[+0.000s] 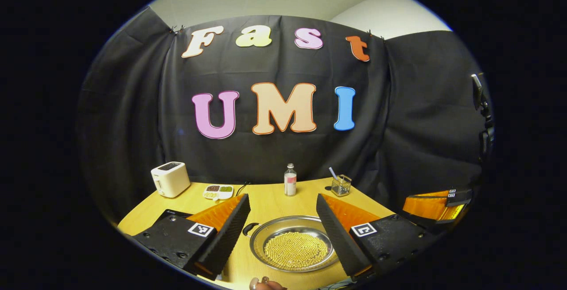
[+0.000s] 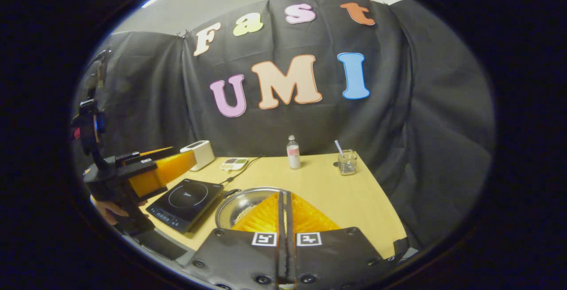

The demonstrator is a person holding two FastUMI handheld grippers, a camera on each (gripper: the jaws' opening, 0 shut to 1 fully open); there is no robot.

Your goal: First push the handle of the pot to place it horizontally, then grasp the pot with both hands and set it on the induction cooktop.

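A shallow steel pot (image 1: 266, 237) holding small yellow beads sits on the wooden table, its black loop handle (image 1: 249, 228) at the left rim. My left gripper (image 1: 282, 200) hangs above it, open, one finger on each side and nothing between them. In the right gripper view the pot (image 2: 237, 201) lies just left of my right gripper (image 2: 283, 195), whose fingers are pressed together with nothing held. The black induction cooktop (image 2: 186, 199) lies flat to the left of the pot. A hand (image 2: 108, 210) holds the left gripper (image 2: 170, 166) over the cooktop's left side. The right gripper (image 1: 436, 206) shows at the far right.
At the back of the table (image 2: 323, 183) stand a white toaster (image 1: 170, 178), a divided snack dish (image 1: 218, 191), a small bottle (image 1: 290, 180) and a glass with a straw (image 1: 341, 185). A cable (image 2: 241, 170) runs from the cooktop toward the back. A fingertip (image 1: 261, 283) shows at the near edge.
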